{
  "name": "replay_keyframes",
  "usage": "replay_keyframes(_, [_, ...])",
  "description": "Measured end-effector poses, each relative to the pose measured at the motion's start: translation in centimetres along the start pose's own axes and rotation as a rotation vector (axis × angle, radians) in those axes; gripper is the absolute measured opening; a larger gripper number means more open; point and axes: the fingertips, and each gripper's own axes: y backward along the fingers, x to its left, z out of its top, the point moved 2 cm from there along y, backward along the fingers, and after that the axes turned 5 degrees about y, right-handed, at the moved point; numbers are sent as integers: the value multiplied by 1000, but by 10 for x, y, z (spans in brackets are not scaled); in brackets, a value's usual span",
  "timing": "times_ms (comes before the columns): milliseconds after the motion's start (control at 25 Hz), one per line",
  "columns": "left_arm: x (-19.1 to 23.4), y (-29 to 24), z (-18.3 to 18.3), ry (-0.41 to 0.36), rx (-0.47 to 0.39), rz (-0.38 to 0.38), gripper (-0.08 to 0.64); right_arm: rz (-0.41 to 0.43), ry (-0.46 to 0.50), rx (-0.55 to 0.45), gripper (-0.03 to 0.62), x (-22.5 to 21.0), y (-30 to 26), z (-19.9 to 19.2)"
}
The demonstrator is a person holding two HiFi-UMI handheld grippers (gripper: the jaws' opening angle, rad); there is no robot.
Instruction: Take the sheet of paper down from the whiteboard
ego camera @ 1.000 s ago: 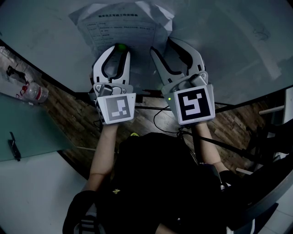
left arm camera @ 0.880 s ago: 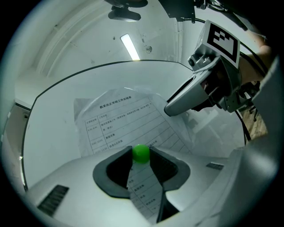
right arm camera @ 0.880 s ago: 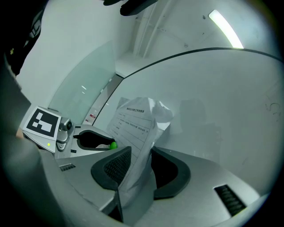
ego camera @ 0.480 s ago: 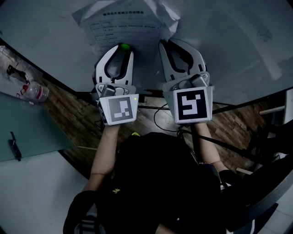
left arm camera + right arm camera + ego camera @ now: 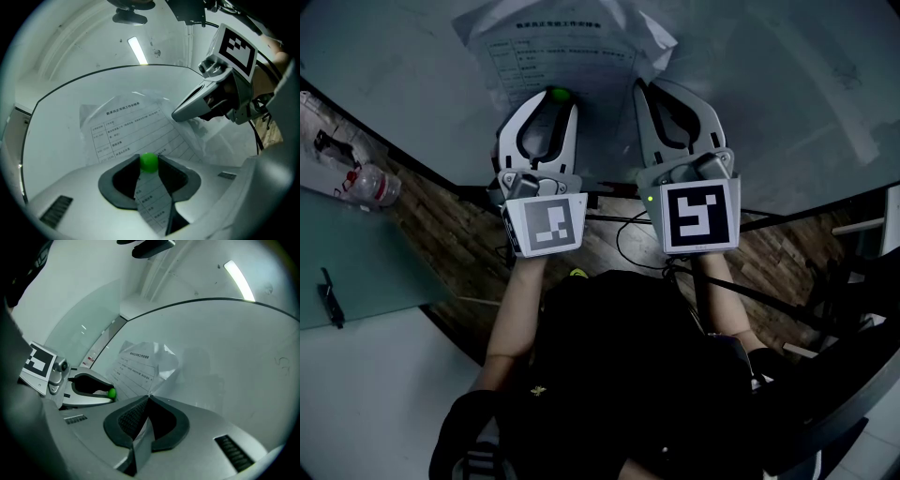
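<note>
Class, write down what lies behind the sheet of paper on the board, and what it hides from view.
The whiteboard lies behind the sheet of paper. The board area it covers is hidden. A green magnet, clamped by the left gripper, sits on its front.

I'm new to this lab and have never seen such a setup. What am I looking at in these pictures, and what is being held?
There is no robot here: a person holds a pair of tongs in each hand. One picture comes from a camera on the person's head, looking down. The other two come from cameras riding on each tool. In front stands a whiteboard with a printed sheet of paper on it. The left tongs grip a small green ball, likely a magnet, on the sheet. The right tongs have just closed on the sheet's edge.
</note>
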Motion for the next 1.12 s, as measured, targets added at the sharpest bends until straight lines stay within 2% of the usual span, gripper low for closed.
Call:
replay_keyframes(920, [1,11,14,5,-40,-21,118,12,-30,-2,25,-3,1,1])
replay_keyframes(1120, [7,19,19,48,-56,-20,118,14,-34,-6,25,-3,1,1])
